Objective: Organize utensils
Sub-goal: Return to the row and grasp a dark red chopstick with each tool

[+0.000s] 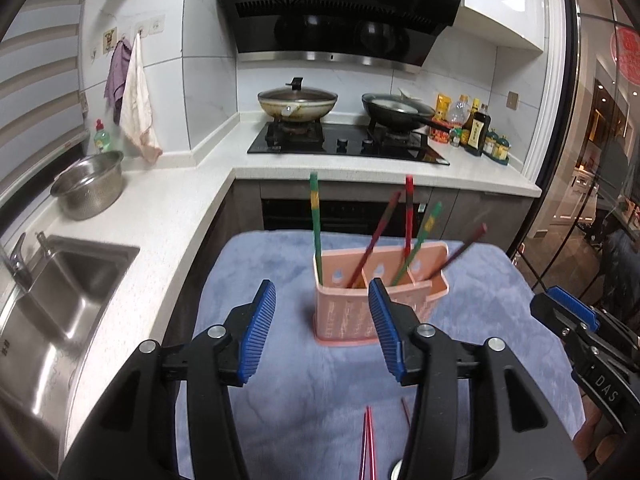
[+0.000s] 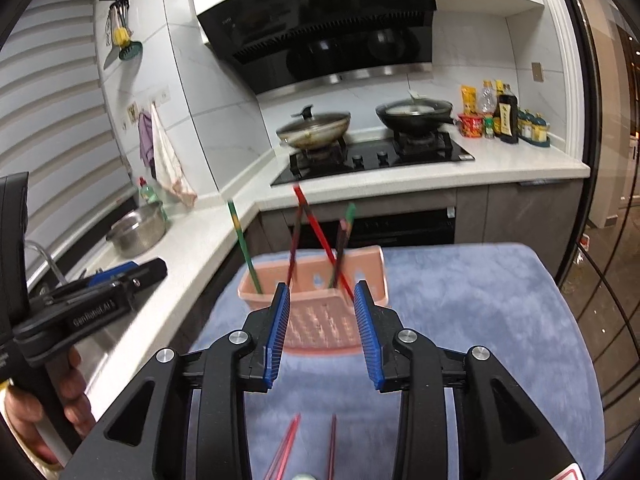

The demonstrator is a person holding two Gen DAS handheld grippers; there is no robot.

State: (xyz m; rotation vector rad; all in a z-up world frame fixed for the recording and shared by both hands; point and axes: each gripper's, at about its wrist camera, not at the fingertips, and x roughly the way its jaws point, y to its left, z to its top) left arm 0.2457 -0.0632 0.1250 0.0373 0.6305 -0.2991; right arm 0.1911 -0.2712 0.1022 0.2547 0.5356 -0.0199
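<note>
Both my left gripper (image 1: 322,330) and right gripper (image 2: 322,332) stand parted with nothing between the pads. Loose chopsticks (image 2: 288,444) below them are cut off by the frame. Ahead, the pink holder (image 1: 376,308) with upright chopsticks (image 1: 316,220) sits mid-mat (image 1: 260,264), bare cloth around it.

Bright, even indoor light; glare streaking the range hood (image 1: 340,20). Heavy fisheye bending and dark vignette at edges. Chopsticks (image 2: 320,236) smeared by motion blur.

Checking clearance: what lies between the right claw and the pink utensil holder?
Only bare blue cloth; in the right wrist view, the right claw stands open before the pink utensil holder.
</note>
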